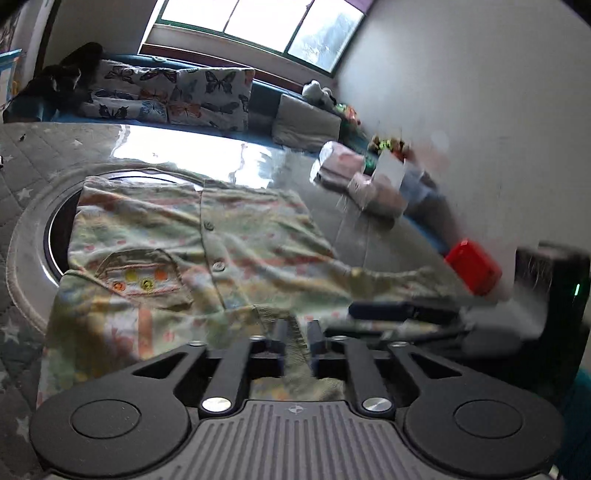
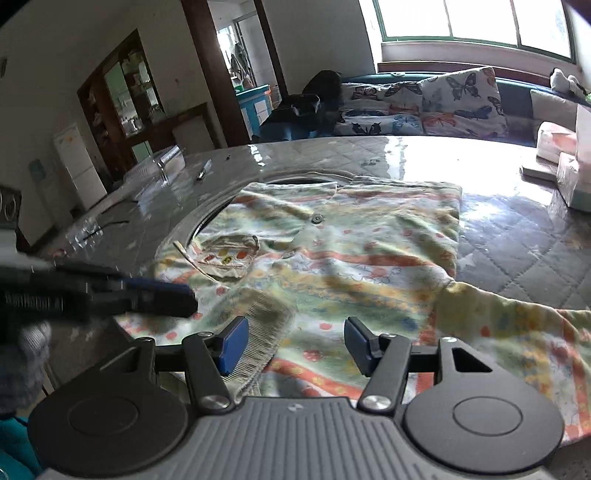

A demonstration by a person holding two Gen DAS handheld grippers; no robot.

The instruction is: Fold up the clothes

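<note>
Daylight from a wide window falls on a grey quilted table cover under a glossy clear sheet, the work surface for this scene. At its centre lies a pale green button-front shirt, printed with orange and yellow bands and small flowers; it is spread front up, with a chest pocket bearing coloured round motifs and a line of buttons beside the pocket. Part of the shirt overlaps a dark circular opening with a raised rim in the table cover.

Left gripper: its fingers are drawn together on a ribbed edge of the shirt, which passes up between them at the shirt's near side. Right gripper: its blue-padded fingers stand wide apart just above the shirt's near portion, with a ribbed cuff touching the left-hand pad; nothing is held between them. A sleeve trails away from the shirt's body to the right in this view.

Beyond the shirt, butterfly-print cushions line a bench under the window. Folded pinkish cloths sit well apart from the shirt, toward the wall, and a red box lies nearer, by the wall.
</note>
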